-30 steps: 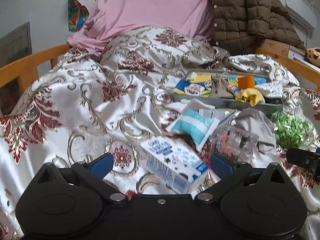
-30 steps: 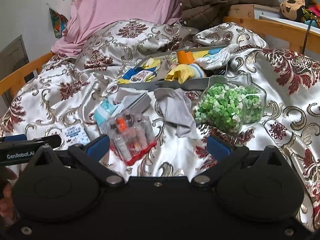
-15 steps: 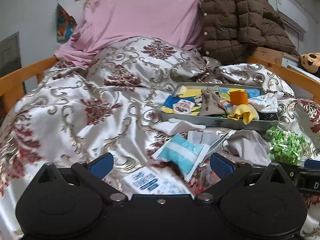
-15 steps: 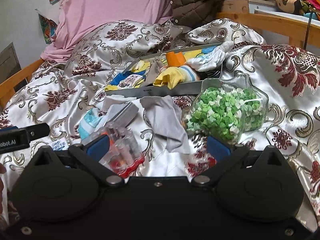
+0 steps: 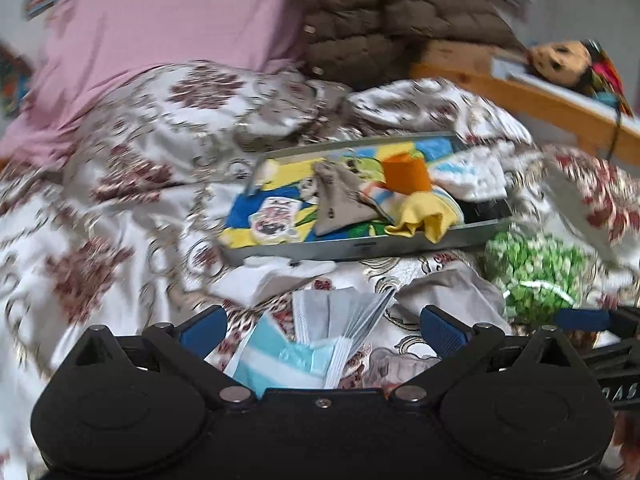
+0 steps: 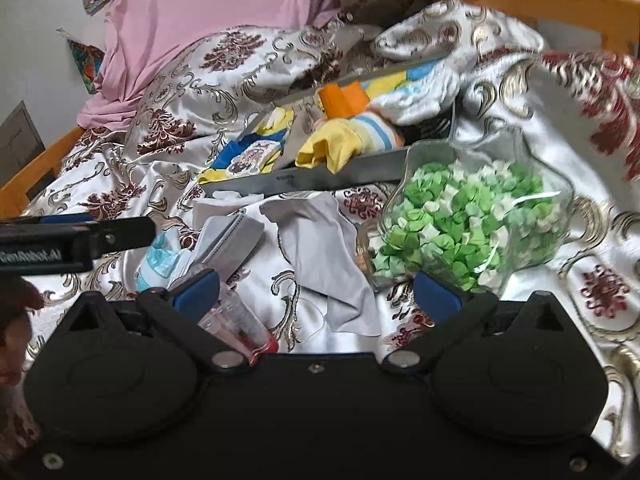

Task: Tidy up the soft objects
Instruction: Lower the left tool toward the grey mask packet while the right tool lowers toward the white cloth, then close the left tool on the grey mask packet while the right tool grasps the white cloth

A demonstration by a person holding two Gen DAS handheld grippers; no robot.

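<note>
The grey cloth point(image 6: 324, 256) lay crumpled on the bed point(image 6: 520, 304) just in front of the tray point(image 6: 312, 178) of socks – right tool point(image 6: 316, 292) spread wide over it, holding nothing. Left tool point(image 5: 322, 330) was spread too, hovering above the pack of masks point(image 5: 340, 320).

on the bed point(image 6: 560, 312) the tray point(image 6: 320, 178) of socks point(image 6: 352, 136) lies toward the headboard; before it the cloth point(image 6: 320, 248), mask pack point(image 6: 224, 240) left, jar point(image 6: 472, 216) right.
</note>
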